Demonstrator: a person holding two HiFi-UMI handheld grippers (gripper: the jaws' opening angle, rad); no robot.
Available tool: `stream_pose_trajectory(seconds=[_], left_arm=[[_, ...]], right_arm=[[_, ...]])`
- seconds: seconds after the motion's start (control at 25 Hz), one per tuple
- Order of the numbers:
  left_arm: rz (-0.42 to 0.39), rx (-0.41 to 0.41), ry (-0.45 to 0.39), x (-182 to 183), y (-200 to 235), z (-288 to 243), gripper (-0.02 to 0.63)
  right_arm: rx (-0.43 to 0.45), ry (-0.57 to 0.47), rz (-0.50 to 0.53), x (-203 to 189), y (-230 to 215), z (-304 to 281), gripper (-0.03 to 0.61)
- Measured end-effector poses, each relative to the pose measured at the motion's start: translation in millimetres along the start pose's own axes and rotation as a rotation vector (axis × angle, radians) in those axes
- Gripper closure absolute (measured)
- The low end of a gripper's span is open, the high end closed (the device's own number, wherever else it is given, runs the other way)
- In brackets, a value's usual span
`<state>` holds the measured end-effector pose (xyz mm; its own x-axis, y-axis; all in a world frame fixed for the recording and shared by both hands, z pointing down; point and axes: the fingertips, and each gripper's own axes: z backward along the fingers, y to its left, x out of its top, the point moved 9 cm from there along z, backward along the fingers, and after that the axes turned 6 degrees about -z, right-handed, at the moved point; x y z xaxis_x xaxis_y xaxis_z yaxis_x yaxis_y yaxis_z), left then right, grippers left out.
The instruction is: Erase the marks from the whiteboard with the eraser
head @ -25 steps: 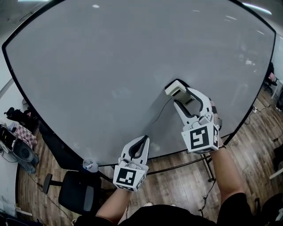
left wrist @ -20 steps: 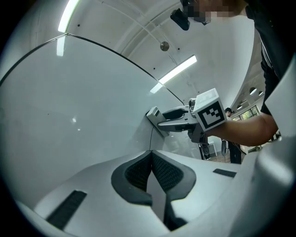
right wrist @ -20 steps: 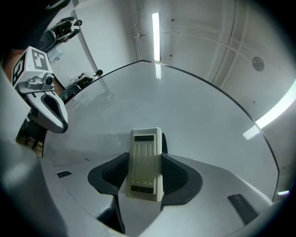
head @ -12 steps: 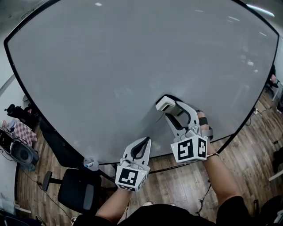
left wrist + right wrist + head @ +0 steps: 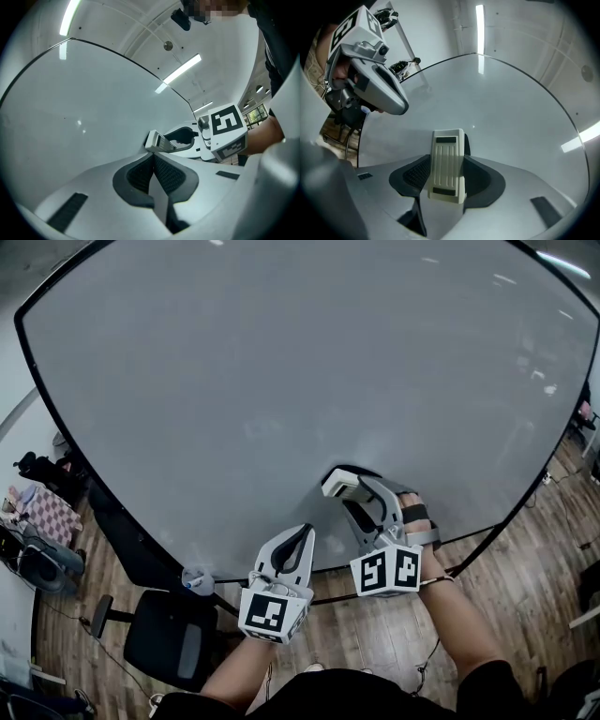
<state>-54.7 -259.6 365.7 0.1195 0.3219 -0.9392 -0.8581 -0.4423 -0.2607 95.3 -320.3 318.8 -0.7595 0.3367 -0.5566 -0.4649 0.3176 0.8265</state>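
The eraser [image 5: 447, 164] is a cream, oblong block. Its back is ribbed with lengthwise grooves and has a dark rectangular patch near each end, and a dark layer shows along the side that faces the whiteboard [image 5: 281, 381]. The right gripper [image 5: 352, 491] has its jaws clenched on the eraser's long sides, which sit in the black padded hollows of the jaws. In the head view the eraser [image 5: 339, 483] lies against the grey-white board, close to its lower edge and a little right of that edge's middle. The left gripper [image 5: 304, 533] hangs just before the same lower edge, to the left of the right one. Its jaws are pressed together with nothing between them, and the left gripper view shows the eraser [image 5: 157, 142] just beyond their tips. Since a second ago the right gripper has carried the eraser down and to the left across the board, from higher up on the right side towards the lower edge and nearer the left gripper. The left gripper has kept almost the same place.
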Motion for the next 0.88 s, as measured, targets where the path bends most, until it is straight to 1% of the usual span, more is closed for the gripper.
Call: stream_pose_trajectory(seconds=[0.24,0.36,0.52,0.68,0.76,0.88], left_arm=[[0.005,0.011,0.014,-1,2,6,0.595],[0.004,0.017,0.014,-2,0,6,0.595],[-0.001,0.028,0.016,-3,2,10,0.595],[0.005,0.031,0.023,-2,2,11,0.595],[0.007,0.033,0.028,-2,2,12,0.595],[0.008,0.040,0.034,-2,3,13,0.595]], right_arm=[[0.028,0.027,0.058,-5,26,-5,0.336],[0.059,0.040,0.089,-11,41,-9,0.336],[0.084,0.053,0.105,-15,57,-12,0.336],[0.129,0.070,0.127,-20,68,-14,0.336],[0.141,0.076,0.128,-22,72,-15,0.336],[0.147,0.074,0.099,-20,71,-11,0.336]])
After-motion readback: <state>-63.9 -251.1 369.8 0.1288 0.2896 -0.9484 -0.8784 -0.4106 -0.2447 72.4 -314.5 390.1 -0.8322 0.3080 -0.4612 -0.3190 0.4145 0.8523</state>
